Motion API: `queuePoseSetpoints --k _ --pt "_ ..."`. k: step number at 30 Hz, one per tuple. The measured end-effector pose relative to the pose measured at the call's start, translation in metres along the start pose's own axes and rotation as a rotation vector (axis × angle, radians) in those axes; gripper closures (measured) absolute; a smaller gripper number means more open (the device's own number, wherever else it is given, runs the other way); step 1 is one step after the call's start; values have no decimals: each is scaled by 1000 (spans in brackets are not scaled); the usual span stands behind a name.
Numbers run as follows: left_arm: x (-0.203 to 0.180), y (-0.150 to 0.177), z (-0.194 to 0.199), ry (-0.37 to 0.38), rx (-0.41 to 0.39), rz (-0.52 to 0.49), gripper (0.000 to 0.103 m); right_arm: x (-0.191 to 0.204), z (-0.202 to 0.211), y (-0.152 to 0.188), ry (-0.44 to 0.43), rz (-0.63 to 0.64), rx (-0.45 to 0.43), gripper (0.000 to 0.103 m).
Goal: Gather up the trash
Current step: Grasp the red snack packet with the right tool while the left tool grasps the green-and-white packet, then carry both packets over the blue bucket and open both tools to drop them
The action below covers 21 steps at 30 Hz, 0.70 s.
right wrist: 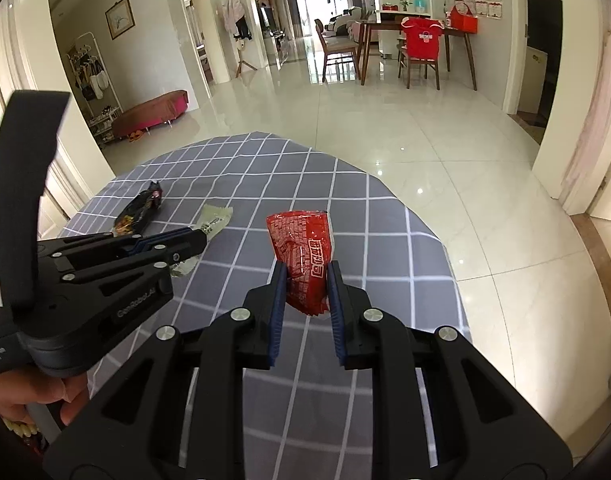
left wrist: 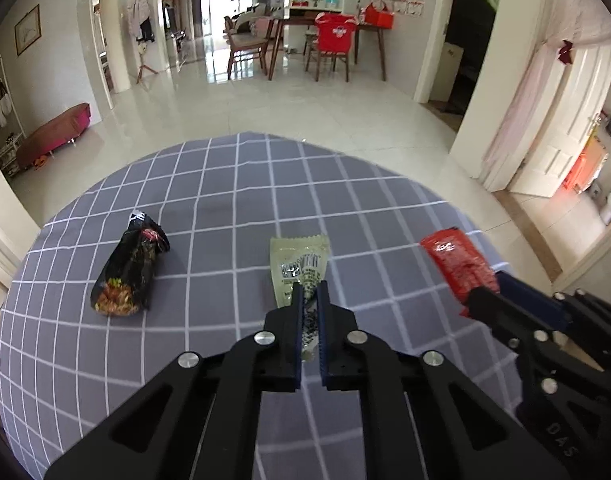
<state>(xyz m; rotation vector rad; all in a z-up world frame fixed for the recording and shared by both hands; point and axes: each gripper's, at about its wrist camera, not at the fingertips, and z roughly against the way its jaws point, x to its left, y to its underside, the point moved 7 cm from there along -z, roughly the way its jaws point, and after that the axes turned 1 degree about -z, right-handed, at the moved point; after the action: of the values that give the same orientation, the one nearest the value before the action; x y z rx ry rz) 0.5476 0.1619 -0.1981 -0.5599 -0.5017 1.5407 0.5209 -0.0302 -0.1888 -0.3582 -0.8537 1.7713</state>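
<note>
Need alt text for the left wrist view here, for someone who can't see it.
The left gripper is shut on a pale green wrapper over a grey checked tablecloth. At right, the right gripper is shut on a red wrapper; a black snack bag lies at left.

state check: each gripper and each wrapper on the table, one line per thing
left gripper: shut on the pale green wrapper
right gripper: shut on the red wrapper
pale green wrapper: pinched at its near end
red wrapper: clamped at its lower end, pointing away from the gripper
black snack bag: crumpled, lying free on the checked tablecloth, not gripped
</note>
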Motion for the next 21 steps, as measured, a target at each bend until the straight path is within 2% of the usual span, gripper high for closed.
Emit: queuePoseSetpoints --k 6,11,16,21 --pt "-23 7 45 104 -35 0 97 -12 42 9 -30 -58 -33 83" --pt "-64 18 81 165 -65 -47 97 -34 93 25 -24 -107 -82 83" --pt "-136 42 110 244 -75 -124 97 -70 146 56 16 -166 -130 83" --pt "-212 79 120 334 -50 -213 97 -125 201 104 85 -256 -167 83"
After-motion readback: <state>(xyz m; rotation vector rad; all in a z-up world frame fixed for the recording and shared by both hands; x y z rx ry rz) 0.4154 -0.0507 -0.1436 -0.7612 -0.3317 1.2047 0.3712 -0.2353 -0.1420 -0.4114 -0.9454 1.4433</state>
